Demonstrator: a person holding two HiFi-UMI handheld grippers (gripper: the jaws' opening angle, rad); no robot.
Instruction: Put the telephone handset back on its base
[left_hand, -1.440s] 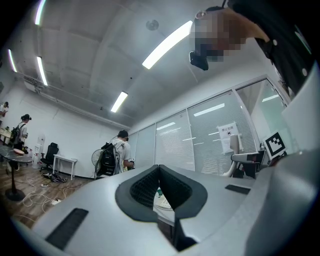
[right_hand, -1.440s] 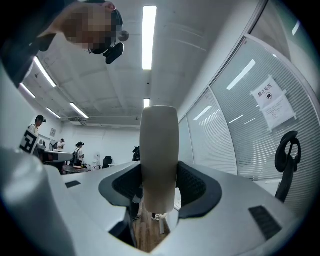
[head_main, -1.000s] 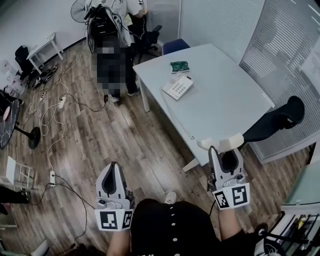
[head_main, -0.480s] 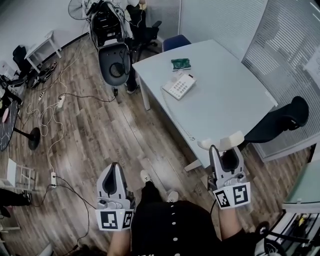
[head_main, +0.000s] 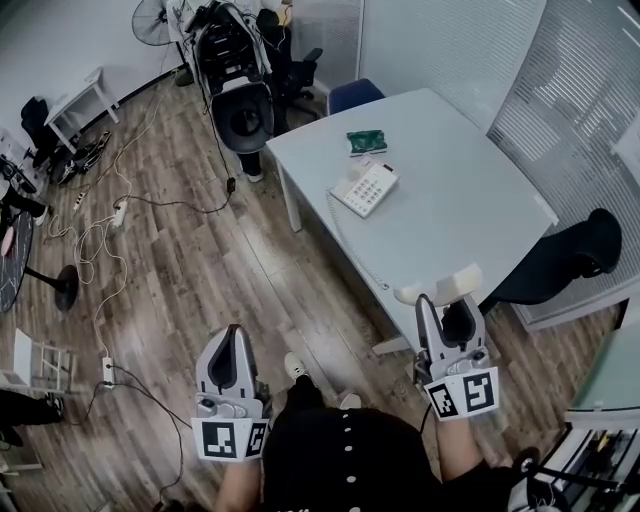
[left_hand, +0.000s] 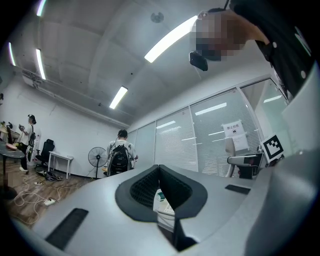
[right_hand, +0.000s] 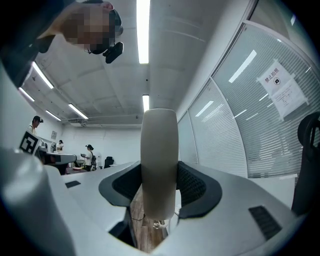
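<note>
The white phone base (head_main: 365, 187) lies on the far part of the white table (head_main: 470, 210). Its cream handset (head_main: 440, 287) is held crosswise off the table's near corner, with my right gripper (head_main: 447, 302) shut on it. In the right gripper view the handset (right_hand: 159, 155) stands upright between the dark pads of the right gripper (right_hand: 159, 182). A coiled cord (head_main: 350, 245) runs along the table's edge from the base to the handset. My left gripper (head_main: 231, 338) hangs over the wood floor, shut and empty. In its own view the left gripper (left_hand: 159, 170) has its pads touching.
A green item (head_main: 366, 142) lies behind the phone. A blue chair (head_main: 352, 95) stands at the table's far end, and a black office chair (head_main: 560, 262) to its right. A person with a backpack (head_main: 240, 95) is near the far corner. Cables (head_main: 100, 235) and a power strip (head_main: 105, 352) lie on the floor.
The person near the table's far corner has moved further back. The table and phone sit slightly further right in the head view. Both grippers keep their places and grips.
</note>
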